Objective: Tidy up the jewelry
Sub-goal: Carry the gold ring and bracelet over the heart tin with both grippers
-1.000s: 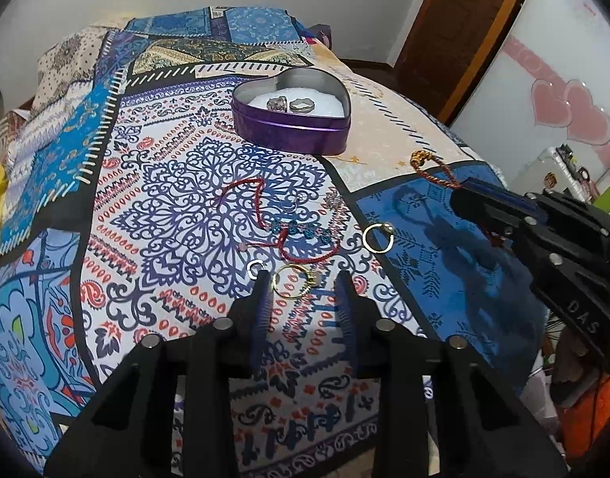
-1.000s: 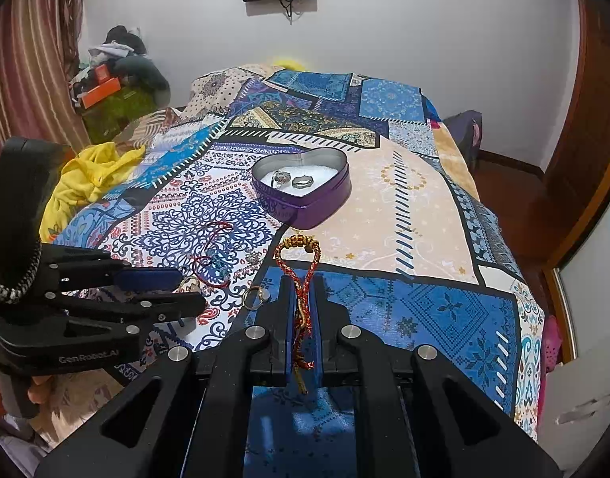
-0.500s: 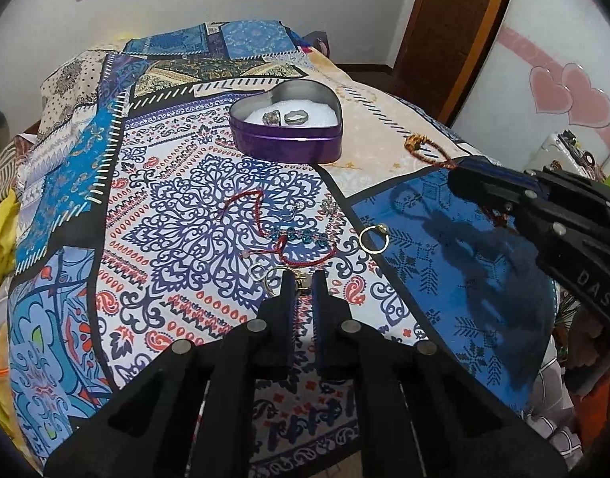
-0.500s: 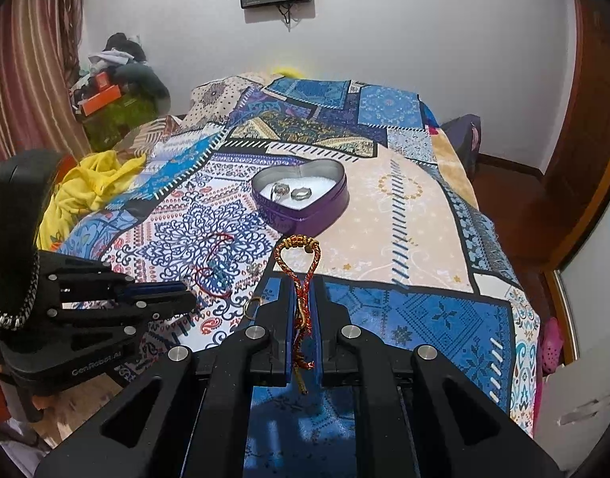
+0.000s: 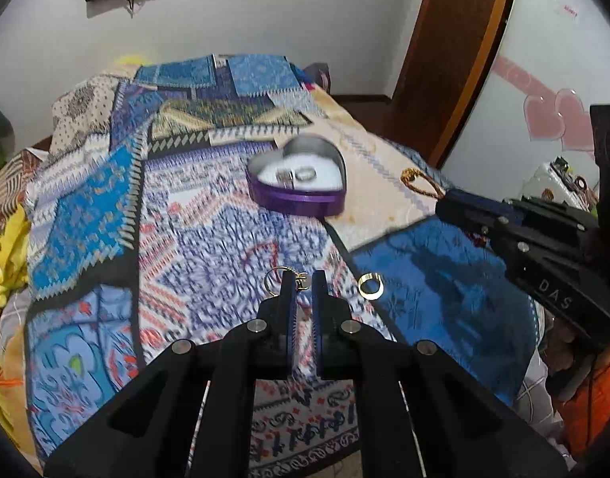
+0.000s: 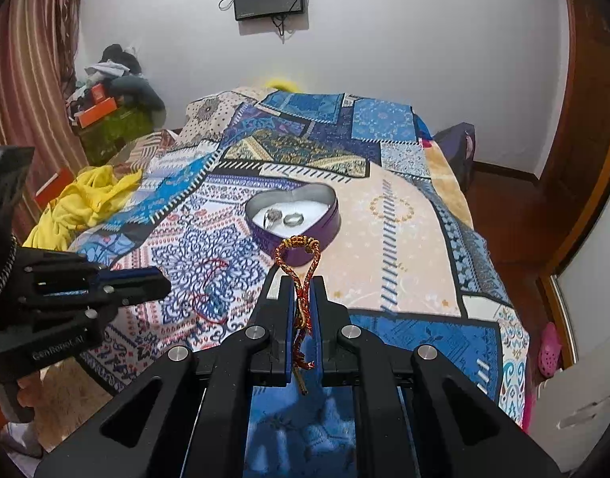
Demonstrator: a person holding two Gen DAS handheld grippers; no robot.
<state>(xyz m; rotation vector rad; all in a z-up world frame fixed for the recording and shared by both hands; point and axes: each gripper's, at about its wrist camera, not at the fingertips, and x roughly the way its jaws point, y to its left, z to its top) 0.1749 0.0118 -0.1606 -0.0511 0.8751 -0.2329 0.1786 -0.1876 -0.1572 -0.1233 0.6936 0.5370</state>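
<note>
Two grippers: left gripper clamps gold earring; right gripper clamps braided bracelet, above bedspread.

1. left gripper jaws went from apart to closed, now pinching the gold earring.
2. Earring lifted off the bedspread.
3. Left gripper has risen.

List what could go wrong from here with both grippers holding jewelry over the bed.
1. The left gripper pinches a thin gold earring only at its tips; it may slip onto the busy quilt and be hard to spot.
2. The braided bracelet in the right gripper could snag the tin rim.
</note>
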